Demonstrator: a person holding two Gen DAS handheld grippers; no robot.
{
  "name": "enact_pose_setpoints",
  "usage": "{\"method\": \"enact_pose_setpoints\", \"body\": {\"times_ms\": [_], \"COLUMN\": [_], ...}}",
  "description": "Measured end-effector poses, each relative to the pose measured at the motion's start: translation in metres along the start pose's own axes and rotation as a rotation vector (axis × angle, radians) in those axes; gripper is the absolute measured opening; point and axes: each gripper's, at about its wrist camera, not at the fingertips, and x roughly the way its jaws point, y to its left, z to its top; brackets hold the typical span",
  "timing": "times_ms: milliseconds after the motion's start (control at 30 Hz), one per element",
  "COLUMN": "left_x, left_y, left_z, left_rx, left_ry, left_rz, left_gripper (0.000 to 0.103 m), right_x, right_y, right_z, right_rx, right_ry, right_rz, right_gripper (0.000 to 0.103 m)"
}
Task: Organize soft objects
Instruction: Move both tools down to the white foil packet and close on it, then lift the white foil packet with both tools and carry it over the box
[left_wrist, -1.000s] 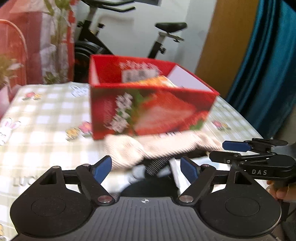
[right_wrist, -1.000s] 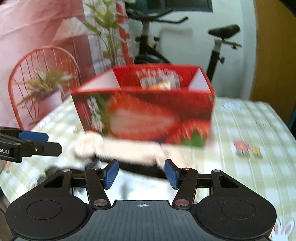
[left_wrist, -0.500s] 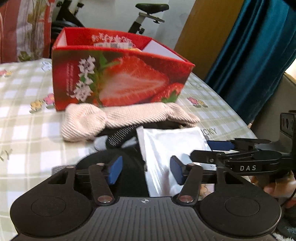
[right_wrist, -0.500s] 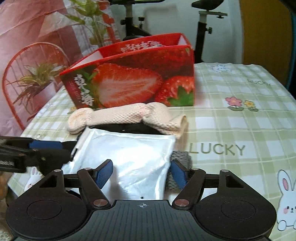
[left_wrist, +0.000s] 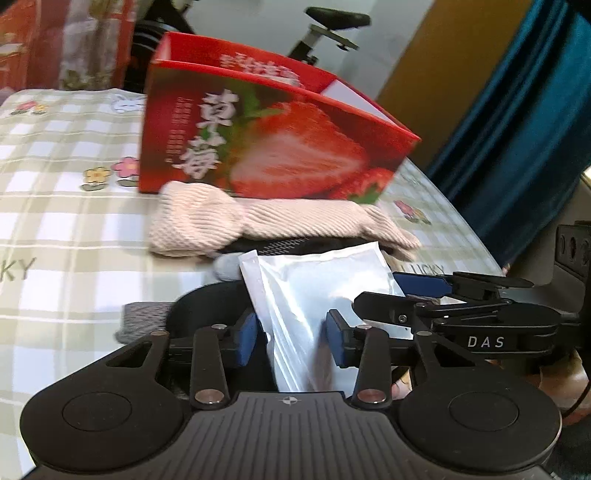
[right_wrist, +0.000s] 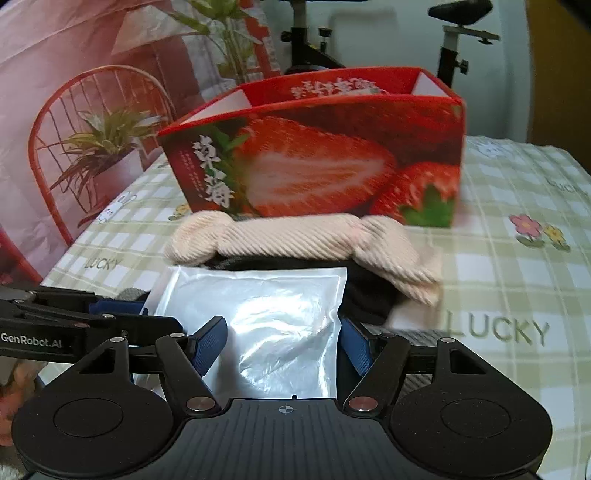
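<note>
Checked cloth (right_wrist: 517, 280) with flowers and the word LUCKY covers the table; an exercise bike (right_wrist: 458, 40) and a red wire chair (right_wrist: 92, 122) stand behind it. On the cloth sits an open red strawberry box (right_wrist: 325, 158), and a pink knit sock (left_wrist: 258, 225) lies just in front of its near wall, draped over dark fabric (right_wrist: 365, 295). A silvery pouch (right_wrist: 280, 317) rests on that pile, nearer the cameras. The left gripper (left_wrist: 291, 339) has its blue pads partly apart with the pouch's near corner between them; whether the pads press it cannot be told. The right gripper (right_wrist: 282, 341) is open wider, its pads flanking the pouch's near edge. A grey knit piece (left_wrist: 144, 317) lies to the left of the left gripper.
</note>
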Motion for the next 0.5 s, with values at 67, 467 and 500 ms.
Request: {"method": "enact_pose_setpoints", "body": {"times_ms": [67,467,500], "left_x": [-0.003,0.005,0.005], "left_y": [0.005,0.008,0.008], "left_z": [0.000,-0.001,-0.002], "left_rx": [-0.019,-0.029,-0.029], "left_ry": [-0.009,0.012,0.012], "left_rz": [0.002,-0.004,-0.005], "left_gripper": [0.038,0.040,0.040], "right_x": [0.002,-0.003,-0.003], "right_y": [0.003,-0.004,-0.003], "right_z": [0.001,-0.011,-0.012], "right_rx": [-0.012,0.001,-0.001], "right_ry": [-0.007,-0.030,-0.031], "right_rz": [0.004,0.019,0.021], "right_gripper": [0.065,0.063,0.063]}}
